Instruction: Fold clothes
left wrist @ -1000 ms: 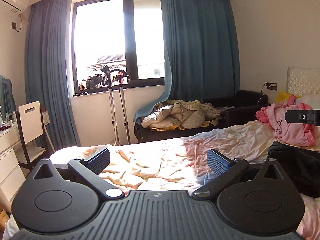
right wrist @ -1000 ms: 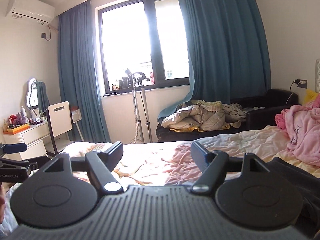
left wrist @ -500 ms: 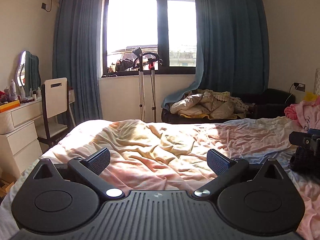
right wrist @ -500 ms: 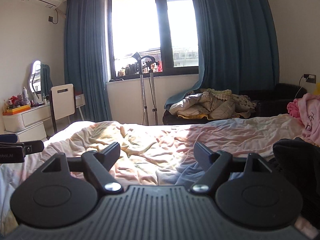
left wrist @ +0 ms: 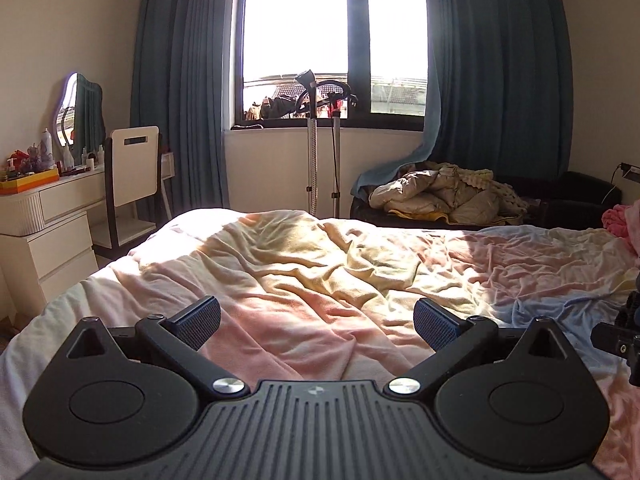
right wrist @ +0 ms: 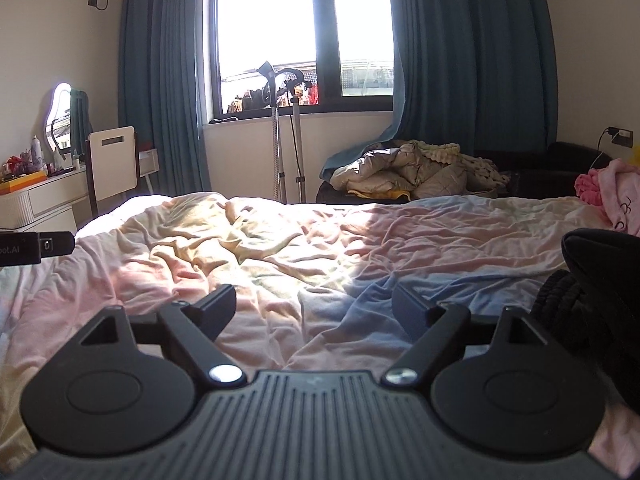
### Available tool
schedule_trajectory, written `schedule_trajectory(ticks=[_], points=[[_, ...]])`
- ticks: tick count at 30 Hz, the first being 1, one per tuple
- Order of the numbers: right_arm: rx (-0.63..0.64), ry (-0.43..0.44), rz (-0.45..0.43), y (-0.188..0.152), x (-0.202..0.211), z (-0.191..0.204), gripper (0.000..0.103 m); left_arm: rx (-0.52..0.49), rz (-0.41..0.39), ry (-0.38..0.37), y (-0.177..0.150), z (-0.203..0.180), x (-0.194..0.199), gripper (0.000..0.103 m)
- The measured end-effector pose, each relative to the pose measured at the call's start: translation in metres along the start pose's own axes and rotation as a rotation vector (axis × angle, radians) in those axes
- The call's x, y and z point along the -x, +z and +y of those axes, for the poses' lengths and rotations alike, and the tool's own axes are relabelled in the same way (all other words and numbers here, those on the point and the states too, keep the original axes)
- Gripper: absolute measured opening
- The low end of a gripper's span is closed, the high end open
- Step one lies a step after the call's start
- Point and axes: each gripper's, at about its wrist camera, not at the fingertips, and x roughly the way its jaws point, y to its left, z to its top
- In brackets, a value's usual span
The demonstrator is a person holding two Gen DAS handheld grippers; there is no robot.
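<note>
Both grippers hover over a bed with a rumpled pastel sheet (left wrist: 320, 264). My left gripper (left wrist: 318, 322) is open and empty above the sheet. My right gripper (right wrist: 314, 306) is open and empty too. A dark garment (right wrist: 600, 292) lies on the bed just right of the right gripper. A pink garment (right wrist: 620, 192) lies at the far right of the bed; it also shows in the left wrist view (left wrist: 624, 220). Part of the right gripper (left wrist: 618, 336) shows at the right edge of the left wrist view. Part of the left gripper (right wrist: 36, 246) shows at the left edge of the right wrist view.
A dark sofa with a heap of bedding (left wrist: 444, 196) stands beyond the bed under the window. A garment steamer stand (left wrist: 320, 152) is by the window. A white dresser (left wrist: 44, 240) and chair (left wrist: 134, 172) stand at the left.
Both views have swung left and tilted down, so more of the bed shows. The pink and dark garments have slid toward the right edge. Both grippers stay open.
</note>
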Motion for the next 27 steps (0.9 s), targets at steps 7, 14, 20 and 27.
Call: schedule_trajectory(ticks=[7, 14, 20, 27], points=[[0.021, -0.016, -0.011, 0.000, 0.002, 0.004, 0.098, 0.013, -0.006, -0.003, 0.003, 0.004, 0.012, 0.103], [0.049, -0.027, -0.019, -0.002, 0.004, 0.008, 0.103, 0.019, -0.008, -0.014, 0.006, 0.005, 0.022, 0.103], [0.056, -0.038, -0.026, -0.002, 0.006, 0.008, 0.103, 0.018, -0.009, -0.005, 0.005, 0.005, 0.024, 0.103], [0.019, -0.031, -0.022, -0.002, 0.006, 0.003, 0.103, 0.011, -0.016, -0.001, 0.004, 0.002, 0.024, 0.103]])
